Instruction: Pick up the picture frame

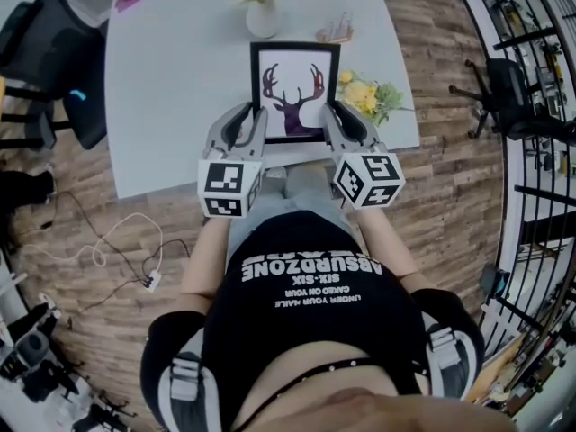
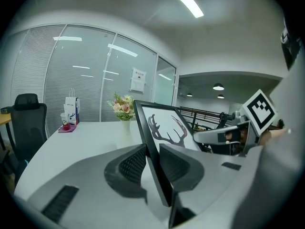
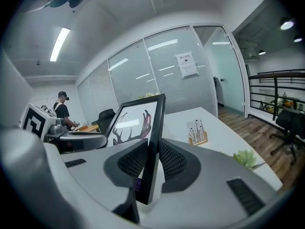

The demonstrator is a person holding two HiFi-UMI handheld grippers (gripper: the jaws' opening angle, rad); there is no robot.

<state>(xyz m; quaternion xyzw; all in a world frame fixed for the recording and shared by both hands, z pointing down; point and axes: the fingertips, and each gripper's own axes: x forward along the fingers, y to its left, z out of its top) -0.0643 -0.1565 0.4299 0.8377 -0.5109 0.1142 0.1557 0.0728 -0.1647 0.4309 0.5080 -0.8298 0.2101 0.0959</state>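
**A:** Where does the job stand?

**B:** Start with the pale worktop (image 1: 171,79). The picture frame (image 1: 295,88), black with a deer's-head print, sits over its near edge with the print tilted up towards the person. It is carried by both sides. I judge it lifted, though in the head view the tongs cover its bottom edge, so I can't swear it is fully clear.

**A:** And the grip?

**B:** The left tongs (image 2: 151,151) are clamped on the frame's left rail, low down near the corner. Their ribbed pads press the front and back faces. The right tongs (image 3: 153,149) grip the right rail the same way, again close to the bottom corner.

**A:** So how should the lift be done well?

**B:** Both hands should rise at one pace and stay level with each other, or the frame will twist between the two grips. Both holds are low, so most of the frame stands above the pads and it may want to tip forward or back. A firm, even squeeze should prevent that, and pinching harder would likely gain nothing.

**A:** Anything nearby to mind?

**B:** Yes. The vase of flowers (image 1: 262,16) stands just beyond the top edge and the yellow flowers (image 1: 364,95) lie beside the right rail. The little wooden stand (image 1: 335,32) is past the top right corner. Bringing the frame up and towards the person should avoid all three.
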